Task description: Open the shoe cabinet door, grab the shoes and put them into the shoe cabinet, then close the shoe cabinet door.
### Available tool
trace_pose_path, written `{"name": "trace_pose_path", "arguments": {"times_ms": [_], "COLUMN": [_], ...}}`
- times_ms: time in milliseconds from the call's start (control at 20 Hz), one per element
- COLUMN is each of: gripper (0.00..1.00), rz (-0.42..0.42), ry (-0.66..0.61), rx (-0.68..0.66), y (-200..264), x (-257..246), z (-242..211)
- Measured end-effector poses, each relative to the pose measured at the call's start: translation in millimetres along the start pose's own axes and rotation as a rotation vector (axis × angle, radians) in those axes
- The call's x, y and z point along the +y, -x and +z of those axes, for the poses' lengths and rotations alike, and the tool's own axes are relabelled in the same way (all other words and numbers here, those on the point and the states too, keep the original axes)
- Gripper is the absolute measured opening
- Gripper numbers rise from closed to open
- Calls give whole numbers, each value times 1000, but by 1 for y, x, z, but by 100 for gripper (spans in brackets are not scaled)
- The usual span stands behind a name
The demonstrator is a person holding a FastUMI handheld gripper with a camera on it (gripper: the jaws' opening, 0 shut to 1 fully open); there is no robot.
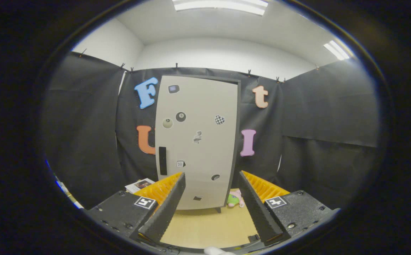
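Since the door (198, 141) of the shoe cabinet (234, 141) stands flush and closed against its dark frame, the cabinet shows only its pale front, dotted with small stickers, upright on short legs on the wooden floor (209, 226) and backed by the black cloth wall. It sits straight ahead of the claw (212, 184), well beyond the fingertips and apart from them. A closed door fits either a cabinet yet to be filled or one already filled and closed again, and whether shoes are inside cannot be told. I would judge the door a stiff, flat panel, light enough to swing on its hinges but smooth on its face, so pressing on the front would give the fingers nothing to grip. The likely place to take hold is the dark vertical handle (162, 160) low on the door's left edge, narrow enough to fit between the fingers; the hinges are then probably on the right, though they are hidden. Pulling should follow the door's arc rather than a straight line, or the fingers may slip off. The claw is spread wide with nothing between its fingers. A pink and green soft toy (235, 199) lies on the floor by the cabinet's right foot, and some printed paper (140, 185) lies to the left.
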State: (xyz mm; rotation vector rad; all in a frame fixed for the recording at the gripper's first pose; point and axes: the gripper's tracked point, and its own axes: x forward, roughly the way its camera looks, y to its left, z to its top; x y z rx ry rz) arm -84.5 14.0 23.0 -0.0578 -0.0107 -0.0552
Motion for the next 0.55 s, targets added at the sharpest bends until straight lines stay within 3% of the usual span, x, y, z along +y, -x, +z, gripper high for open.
{"name": "trace_pose_path", "arguments": {"times_ms": [550], "gripper": [98], "rz": [17], "ry": [-20], "rx": [10], "y": [4], "x": [0], "z": [-2]}}
